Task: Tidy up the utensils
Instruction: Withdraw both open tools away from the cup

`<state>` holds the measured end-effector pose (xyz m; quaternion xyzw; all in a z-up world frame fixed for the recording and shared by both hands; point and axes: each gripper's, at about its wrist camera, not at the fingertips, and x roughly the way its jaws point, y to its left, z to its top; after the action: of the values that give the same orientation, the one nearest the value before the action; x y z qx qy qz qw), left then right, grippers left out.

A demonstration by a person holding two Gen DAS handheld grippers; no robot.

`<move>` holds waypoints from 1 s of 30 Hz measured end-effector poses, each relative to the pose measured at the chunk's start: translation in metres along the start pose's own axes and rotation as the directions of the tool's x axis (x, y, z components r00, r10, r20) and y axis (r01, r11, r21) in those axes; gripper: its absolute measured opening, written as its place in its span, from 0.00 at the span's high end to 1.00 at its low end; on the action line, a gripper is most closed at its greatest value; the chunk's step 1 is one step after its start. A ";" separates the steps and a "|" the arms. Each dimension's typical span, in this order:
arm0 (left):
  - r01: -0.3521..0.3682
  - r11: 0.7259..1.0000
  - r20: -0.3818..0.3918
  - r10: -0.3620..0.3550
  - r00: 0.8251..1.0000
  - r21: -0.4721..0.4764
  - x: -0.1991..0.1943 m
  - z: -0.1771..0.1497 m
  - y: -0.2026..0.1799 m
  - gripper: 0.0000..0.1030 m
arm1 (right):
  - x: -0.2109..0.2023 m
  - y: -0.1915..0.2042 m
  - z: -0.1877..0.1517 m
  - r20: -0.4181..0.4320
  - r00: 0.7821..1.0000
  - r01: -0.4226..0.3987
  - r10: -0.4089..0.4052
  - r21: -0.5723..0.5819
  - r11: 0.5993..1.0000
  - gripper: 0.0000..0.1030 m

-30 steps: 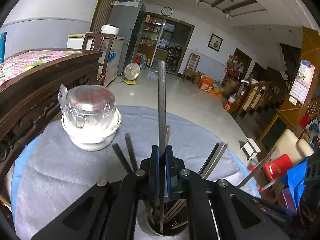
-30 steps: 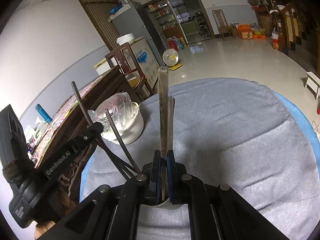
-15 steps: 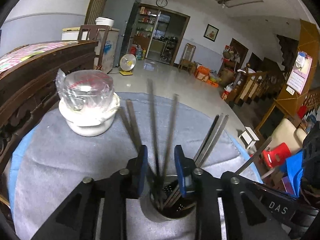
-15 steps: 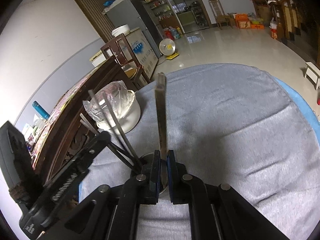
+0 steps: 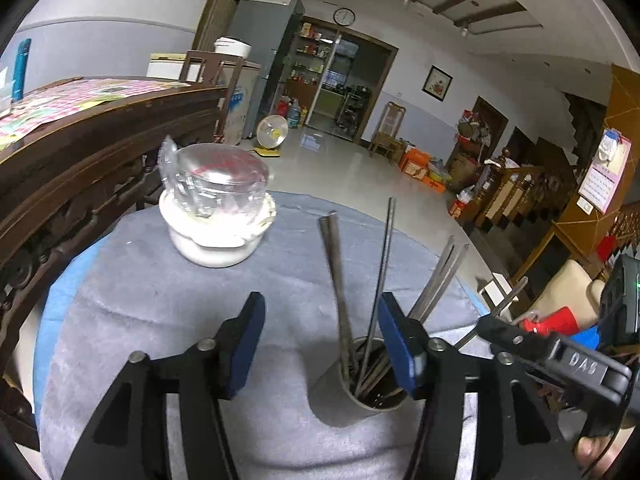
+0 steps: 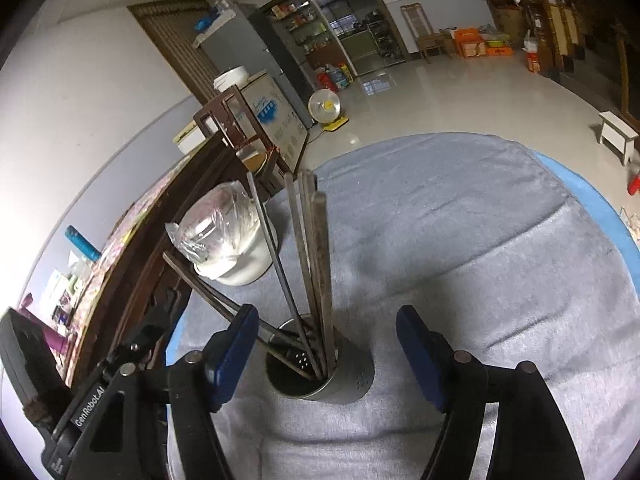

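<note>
A perforated metal utensil cup [image 6: 340, 376] stands on the grey cloth and holds several dark metal chopsticks [image 6: 316, 256] that lean apart. It also shows in the left wrist view [image 5: 360, 396] with its chopsticks [image 5: 340, 276]. My right gripper [image 6: 324, 356] is open and empty, its jaws either side of the cup. My left gripper [image 5: 320, 344] is open and empty; its right pad [image 5: 396, 348] is in front of the cup. The left gripper's body shows at lower left in the right wrist view [image 6: 96, 392].
A white bowl with a plastic-wrapped glass lid [image 5: 216, 216] stands at the far left of the round table's grey cloth [image 6: 480, 240]. A dark carved wooden cabinet [image 5: 80, 160] borders the table on the left. Open tiled floor lies beyond.
Both grippers have opened and let go of the chopsticks they held upright; these now stand in the cup. Both grippers have drawn back a little.
</note>
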<state>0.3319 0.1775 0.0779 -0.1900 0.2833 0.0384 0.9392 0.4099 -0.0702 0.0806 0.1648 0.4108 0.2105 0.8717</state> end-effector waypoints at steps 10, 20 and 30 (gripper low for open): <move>-0.070 0.993 -0.027 0.073 0.997 0.092 -0.024 -0.034 0.003 0.26 | -0.042 -0.008 -0.028 0.053 0.999 -0.006 0.006 0.017 1.000 0.26; -0.126 0.974 -0.112 0.149 0.982 0.188 -0.039 -0.078 -0.004 0.25 | -0.058 -0.006 -0.099 -0.009 0.999 0.039 -0.040 -0.039 0.998 0.26; -0.174 0.955 -0.173 0.219 0.960 0.242 -0.055 -0.114 -0.001 0.24 | -0.085 0.010 -0.158 0.059 0.987 0.158 -0.150 -0.175 0.972 0.26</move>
<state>0.2273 0.1351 0.0211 -0.0565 0.3951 0.0807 0.9133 0.2342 -0.0866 0.0439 0.0580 0.3817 0.1744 0.9058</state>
